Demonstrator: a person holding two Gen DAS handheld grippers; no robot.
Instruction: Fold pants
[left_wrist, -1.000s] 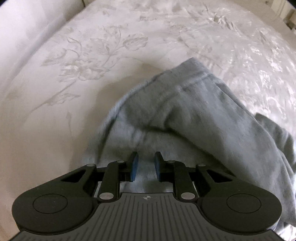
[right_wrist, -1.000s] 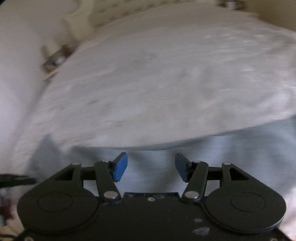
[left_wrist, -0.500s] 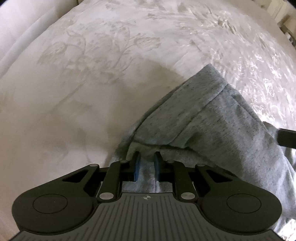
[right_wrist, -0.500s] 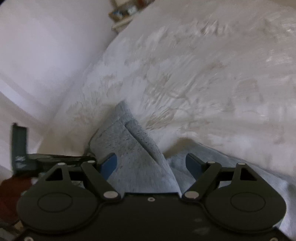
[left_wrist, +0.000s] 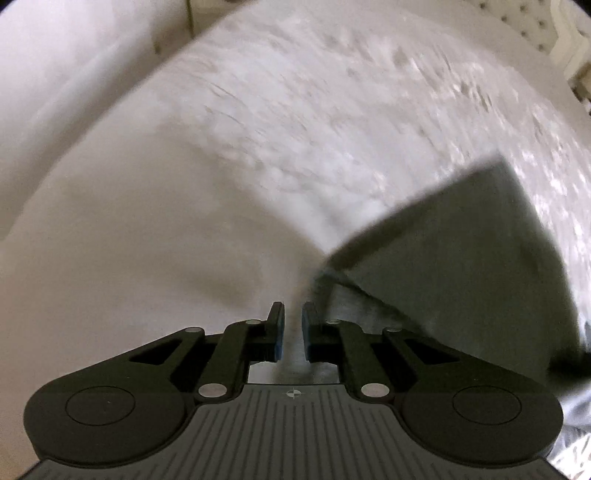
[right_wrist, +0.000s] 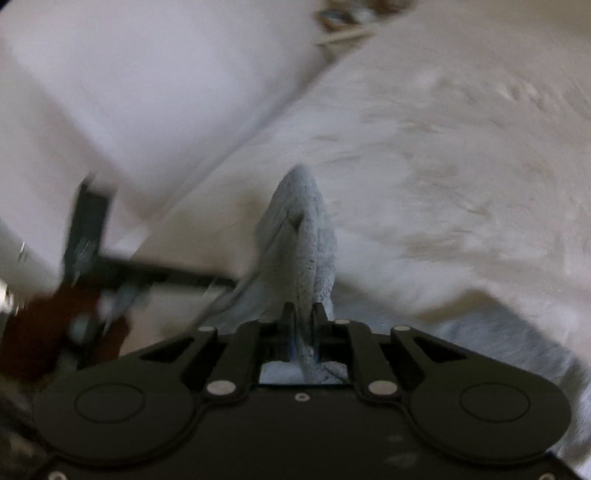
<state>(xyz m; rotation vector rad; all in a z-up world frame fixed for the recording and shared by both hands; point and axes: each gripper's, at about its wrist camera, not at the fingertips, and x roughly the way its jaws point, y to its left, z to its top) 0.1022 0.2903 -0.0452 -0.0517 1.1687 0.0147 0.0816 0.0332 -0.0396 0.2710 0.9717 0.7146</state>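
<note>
Fingers (right_wrist: 317, 314) of the right gripper (right_wrist: 303, 317) have just clenched on a raised fold of the grey pants (right_wrist: 306, 236). The left gripper (left_wrist: 293, 328), its jaws closing too, pinches another edge, lifting the pants over the white bed (left_wrist: 184, 206).

My left tool (left_wrist: 293, 328) has just been closing, its 2 blue pads (left_wrist: 279, 332) nearly together with a strip of grey pants (left_wrist: 461, 266) between them. The cloth hangs taut to the right, lifted over the blurred white floral bed (left_wrist: 258, 147).
</note>
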